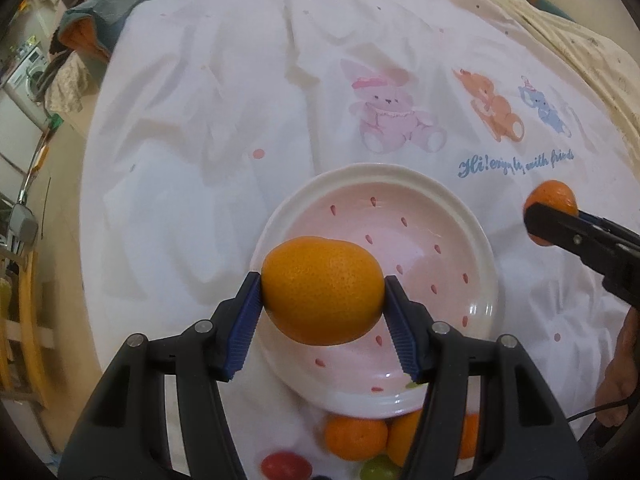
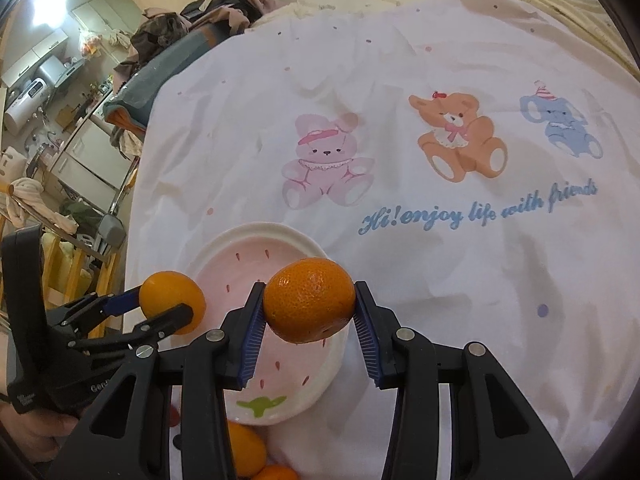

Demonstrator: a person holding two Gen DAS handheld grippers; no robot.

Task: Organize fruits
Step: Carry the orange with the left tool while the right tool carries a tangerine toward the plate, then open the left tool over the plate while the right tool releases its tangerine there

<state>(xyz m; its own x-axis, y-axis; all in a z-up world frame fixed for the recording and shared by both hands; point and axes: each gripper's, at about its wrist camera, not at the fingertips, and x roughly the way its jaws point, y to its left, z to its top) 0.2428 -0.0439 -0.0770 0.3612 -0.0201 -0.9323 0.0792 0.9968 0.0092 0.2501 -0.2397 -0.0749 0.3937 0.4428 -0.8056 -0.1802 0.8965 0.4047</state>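
1. Orange citrus, 1 pc: left-hand orange (image 1: pixel 322 292), clamped between the blue pads (image 1: pixel 243 326) of the left gripper (image 1: pixel 324 312); held above the near-left part of the bowl.
2. Orange citrus, 1 pc: right-hand orange (image 2: pixel 309 301), clamped in the right gripper (image 2: pixel 309 320); held over the bowl's right rim. Same fruit seen at right in left wrist view (image 1: pixel 551 202).
3. Ceramic bowl (image 1: pixel 460 216), white rim, pink inside w/ strawberry-seed marks, green leaf print at near edge (image 2: pixel 262 403). Nothing seen lying inside it.
4. Loose fruit, near side of bowl on cloth: spare oranges (image 1: pixel 356 438), red fruit (image 1: pixel 286 466), green fruit (image 1: pixel 376 468); part hidden by gripper frames.
5. White cloth (image 2: pixel 440 300), creased, printed w/ pink bunny (image 2: pixel 326 160), brown bear (image 2: pixel 460 136), blue elephant (image 2: pixel 562 124).
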